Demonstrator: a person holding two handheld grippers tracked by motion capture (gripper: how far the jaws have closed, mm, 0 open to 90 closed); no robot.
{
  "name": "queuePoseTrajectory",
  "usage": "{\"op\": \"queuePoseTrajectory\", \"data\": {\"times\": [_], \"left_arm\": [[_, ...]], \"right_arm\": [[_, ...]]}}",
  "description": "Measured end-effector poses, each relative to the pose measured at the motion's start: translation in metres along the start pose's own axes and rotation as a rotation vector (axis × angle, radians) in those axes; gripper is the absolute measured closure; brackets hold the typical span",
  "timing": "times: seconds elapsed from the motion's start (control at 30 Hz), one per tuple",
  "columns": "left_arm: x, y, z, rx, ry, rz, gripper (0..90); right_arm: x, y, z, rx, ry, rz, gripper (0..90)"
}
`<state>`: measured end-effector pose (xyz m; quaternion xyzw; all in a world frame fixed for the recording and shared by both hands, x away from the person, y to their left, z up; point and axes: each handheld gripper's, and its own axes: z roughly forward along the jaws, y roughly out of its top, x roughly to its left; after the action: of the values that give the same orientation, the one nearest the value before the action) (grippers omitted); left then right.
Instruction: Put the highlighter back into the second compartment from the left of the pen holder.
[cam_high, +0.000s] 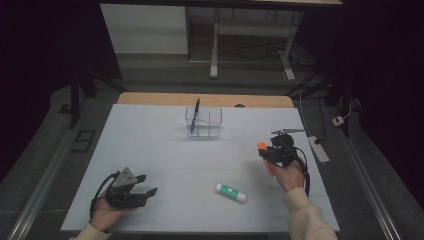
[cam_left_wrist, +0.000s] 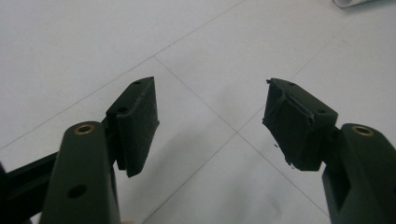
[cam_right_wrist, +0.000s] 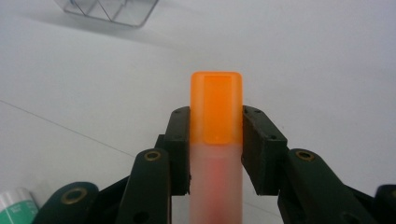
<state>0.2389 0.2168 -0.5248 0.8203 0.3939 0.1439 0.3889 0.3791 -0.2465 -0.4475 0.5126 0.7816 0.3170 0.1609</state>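
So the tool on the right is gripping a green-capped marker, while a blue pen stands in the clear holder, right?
Not quite: the cap is orange, not green. The right gripper view shows the right tool shut on the orange-capped marker. The blue pen does stand in the clear holder, as the high view shows.

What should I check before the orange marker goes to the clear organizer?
1. Grip: right tongs clamp the orange marker on both sides, ok.
2. Marker straight between the pads: ok.
3. Clear organizer upright on the table: ok.
4. Free compartment: blue pen stands at the left, the right looks free; ok.
5. Left tongs open, holding nothing, off the path: ok.
6. Glue stick lies nearer the person than the path: ok.
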Motion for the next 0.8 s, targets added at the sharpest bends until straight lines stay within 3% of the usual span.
{"op": "queuePoseTrajectory", "data": {"times": [0.33,0.5,0.8], "left_arm": [[0.000,0.000,0.000,0.001,0.001,-0.009,34.7],[-0.001,0.000,0.001,0.005,-0.004,-0.002,34.6],[-0.001,-0.001,0.001,0.004,-0.003,-0.001,34.6]], "right_arm": [[0.005,-0.003,-0.003,-0.123,0.074,-0.014,64.4],[0.003,-0.004,-0.007,-0.188,0.119,0.020,64.3],[0.006,0.001,-0.016,-0.263,0.139,-0.022,64.3]]}}
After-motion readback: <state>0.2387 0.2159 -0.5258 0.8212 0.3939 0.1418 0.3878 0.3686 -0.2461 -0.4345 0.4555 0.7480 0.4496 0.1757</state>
